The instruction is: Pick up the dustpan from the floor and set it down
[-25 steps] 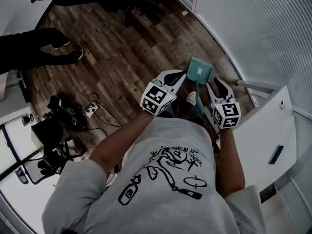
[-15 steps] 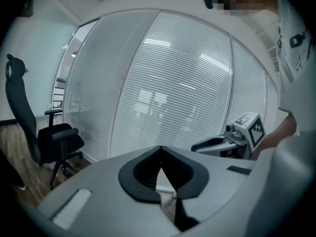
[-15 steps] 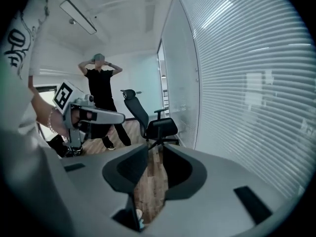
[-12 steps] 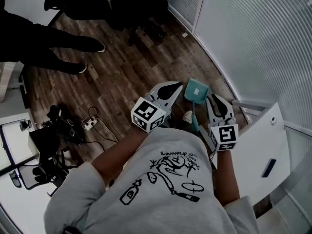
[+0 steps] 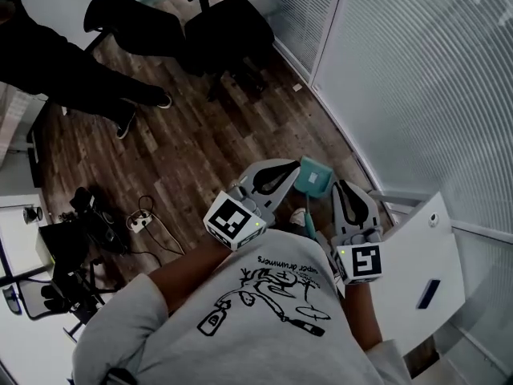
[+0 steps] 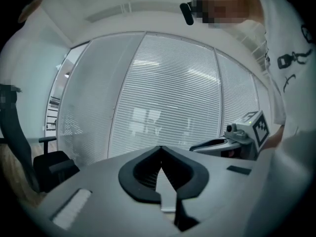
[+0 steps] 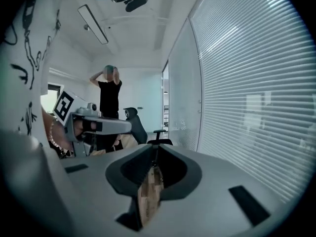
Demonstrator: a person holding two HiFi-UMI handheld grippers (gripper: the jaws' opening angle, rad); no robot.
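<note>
The teal dustpan [image 5: 315, 177] lies on the wooden floor by the glass wall, its handle [image 5: 307, 215] running back toward my feet. Neither gripper view shows it. My left gripper [image 5: 282, 169] hangs above it on the left, jaws together with nothing in them; in its own view the tips [image 6: 159, 149] meet in front of the blinds. On the dustpan's right is my right gripper [image 5: 347, 189]. Its jaws have just been closing, and in its own view the tips [image 7: 154, 149] now meet with nothing between them.
Two black office chairs [image 5: 227, 24] stand at the far end of the floor. A person in black [image 5: 68, 69] stands at the left and also shows as the person [image 7: 108, 100] in the right gripper view. Cables and gear [image 5: 92, 219] lie left. A white cabinet [image 5: 417, 267] is right.
Both grippers have risen away from the floor. The right gripper's jaws went from spread to closed. The dustpan stays on the floor and looks smaller and lower in the head view.
</note>
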